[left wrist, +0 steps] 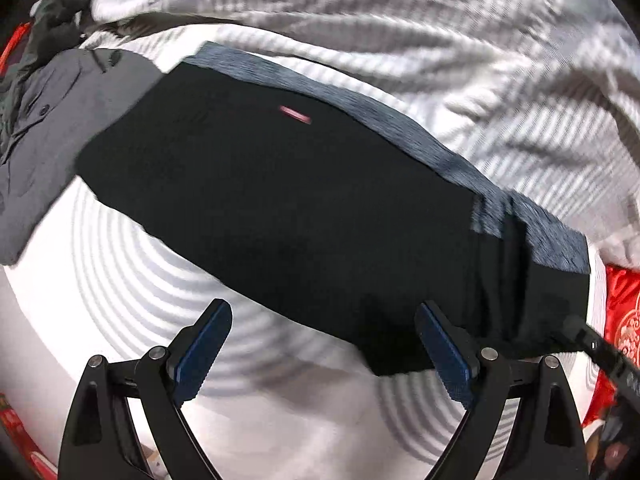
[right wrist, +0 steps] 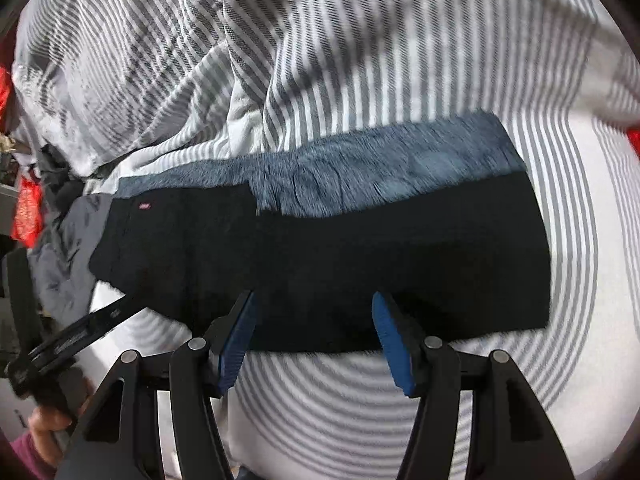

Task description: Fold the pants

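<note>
Black pants (left wrist: 280, 200) with a blue-grey side panel (left wrist: 400, 128) and a small pink tag (left wrist: 295, 114) lie flat in a long band on a striped bedsheet (left wrist: 132, 256). My left gripper (left wrist: 323, 346) is open and empty, just above the pants' near edge. In the right wrist view the same pants (right wrist: 340, 260) stretch across the frame. My right gripper (right wrist: 314, 338) is open and empty over their near edge. The left gripper's finger (right wrist: 80, 332) shows at the left of that view, near the pants' end.
A grey garment (left wrist: 52, 128) lies at the left end of the pants, also seen in the right wrist view (right wrist: 60, 248). Rumpled striped bedding (right wrist: 280, 60) rises behind. A red cushion (left wrist: 622, 312) sits at the right edge.
</note>
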### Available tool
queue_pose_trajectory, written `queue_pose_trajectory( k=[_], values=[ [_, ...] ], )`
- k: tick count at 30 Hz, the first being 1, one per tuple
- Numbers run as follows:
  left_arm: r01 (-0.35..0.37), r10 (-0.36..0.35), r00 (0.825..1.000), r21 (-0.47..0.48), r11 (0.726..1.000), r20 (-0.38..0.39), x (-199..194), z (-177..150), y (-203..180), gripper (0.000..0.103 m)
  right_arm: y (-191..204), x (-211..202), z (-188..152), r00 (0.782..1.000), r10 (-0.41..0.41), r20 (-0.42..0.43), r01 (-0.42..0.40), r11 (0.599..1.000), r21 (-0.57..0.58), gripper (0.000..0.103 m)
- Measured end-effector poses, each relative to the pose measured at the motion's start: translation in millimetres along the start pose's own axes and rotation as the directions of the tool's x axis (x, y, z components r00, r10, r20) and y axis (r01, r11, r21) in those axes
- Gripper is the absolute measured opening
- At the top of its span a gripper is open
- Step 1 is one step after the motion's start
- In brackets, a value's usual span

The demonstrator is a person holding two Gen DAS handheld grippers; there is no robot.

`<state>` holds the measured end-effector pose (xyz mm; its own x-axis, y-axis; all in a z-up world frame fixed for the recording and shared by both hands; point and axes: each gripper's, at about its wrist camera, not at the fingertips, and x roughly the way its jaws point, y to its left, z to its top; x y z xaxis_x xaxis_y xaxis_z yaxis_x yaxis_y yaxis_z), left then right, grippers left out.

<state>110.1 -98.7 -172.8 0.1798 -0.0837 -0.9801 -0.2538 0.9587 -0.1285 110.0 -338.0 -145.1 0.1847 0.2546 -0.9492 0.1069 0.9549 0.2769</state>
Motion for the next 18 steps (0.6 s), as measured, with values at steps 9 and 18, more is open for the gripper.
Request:
queue_pose_trajectory(
  k=[9, 18],
  values=[
    [0.068, -0.054, 0.997, -0.262, 0.963, 0.063, -3.4, 22.2, 109.0, 0.094, 6.4, 47.2, 2.4, 0.996, -0.065, -0.057, 0.065, 0.998, 0.003, 0.089],
    [0.206, -0.162, 0.977, -0.424, 0.882, 0.138, 13.6, 31.7, 181.0, 0.094, 32.0, 68.1, 4.5, 0.979, -0.163, -0.119, 0.15, 0.982, -0.116, 0.103]
  ],
)
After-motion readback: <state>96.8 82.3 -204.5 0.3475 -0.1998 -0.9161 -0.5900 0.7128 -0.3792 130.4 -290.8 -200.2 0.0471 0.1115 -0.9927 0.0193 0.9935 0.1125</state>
